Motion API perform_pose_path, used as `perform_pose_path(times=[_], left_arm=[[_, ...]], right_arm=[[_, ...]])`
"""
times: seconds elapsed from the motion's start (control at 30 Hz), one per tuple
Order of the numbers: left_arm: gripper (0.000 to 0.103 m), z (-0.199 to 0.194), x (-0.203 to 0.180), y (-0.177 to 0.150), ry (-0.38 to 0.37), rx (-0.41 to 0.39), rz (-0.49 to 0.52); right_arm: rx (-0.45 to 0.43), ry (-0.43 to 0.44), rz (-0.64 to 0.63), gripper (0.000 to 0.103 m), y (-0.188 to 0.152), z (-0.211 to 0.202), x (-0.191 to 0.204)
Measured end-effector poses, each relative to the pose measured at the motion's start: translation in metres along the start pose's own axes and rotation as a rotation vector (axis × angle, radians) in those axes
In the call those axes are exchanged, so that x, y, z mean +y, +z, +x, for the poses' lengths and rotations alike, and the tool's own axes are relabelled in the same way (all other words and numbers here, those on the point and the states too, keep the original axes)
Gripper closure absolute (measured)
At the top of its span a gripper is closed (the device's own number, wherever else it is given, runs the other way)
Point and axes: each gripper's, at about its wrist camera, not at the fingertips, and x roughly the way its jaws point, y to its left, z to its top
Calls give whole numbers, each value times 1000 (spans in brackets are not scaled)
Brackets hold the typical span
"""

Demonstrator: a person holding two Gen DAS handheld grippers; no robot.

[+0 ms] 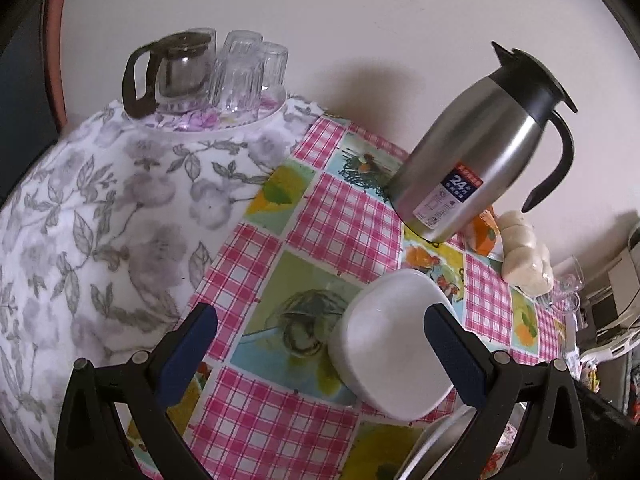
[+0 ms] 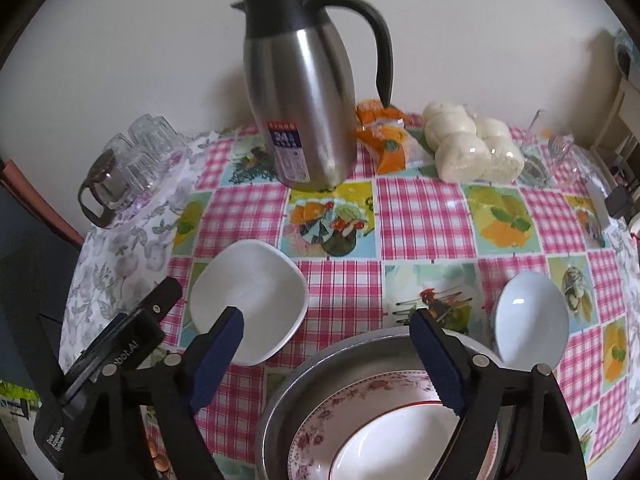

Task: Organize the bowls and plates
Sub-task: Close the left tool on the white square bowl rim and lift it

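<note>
1. Nearest the right gripper (image 2: 326, 346), a stack is seen: a steel basin (image 2: 280, 408) holding a floral-rimmed plate (image 2: 316, 436), with a white bowl (image 2: 384, 448) inside that. The fingers (image 2: 218, 354) are spread wide above the stack with nothing between them.

2. Left of the steel basin, on the tabletop (image 2: 420, 220), a square white bowl (image 2: 250, 300) is set upright. Right of the basin lies a pale blue oval bowl (image 2: 530, 320). Both are apart from the stack and are judged not yet nested.

3. The left gripper (image 1: 320, 344) is released too; the square white bowl (image 1: 394, 344) lies partly between its fingers, close by the right-hand one, though contact cannot be settled from this angle.

4. Beyond the basin, a steel thermos jug (image 2: 304, 96) stands at the wall, with orange packets (image 2: 384, 140) and wrapped white buns (image 2: 468, 148) to its right.

5. Far left of the basin, a glass teapot (image 1: 172, 68) and upturned glasses (image 1: 248, 68) rest on a floral cloth (image 1: 100, 200).

6. Risks, as judged: a one-sided grasp on the glossy bowl's rim could let it slip or tip, and a bowl dropped carelessly into the stack could chip the crockery.
</note>
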Motion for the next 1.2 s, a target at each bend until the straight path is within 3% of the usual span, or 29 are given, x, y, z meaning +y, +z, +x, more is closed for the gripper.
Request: perform_pose_path(times=[0.3,0.43,0.6,0.67,0.9,0.97,1.2], left_arm=[[2,22,7,4,-19,43,-57],[15,32,7,4,-25,72,-61],[20,43,0,3,-45,94,-45],[31,48,-3,3,-50,109,-34],[48,66,-1,-2,-53,157,-50],[57,71,-2,-4,-53,176,-45],[63,84,-2,-9,-45,221,-55]], right_arm=[[78,-34,2,32,1,40,15],[96,-51,2,37,3,54,19],[126,-56,28,47,5,70,19],[133,-61,27,52,6,76,21],[161,-77,23,59,6,92,25],[166,-71,29,61,6,96,24],[188,-83,37,68,4,111,25]])
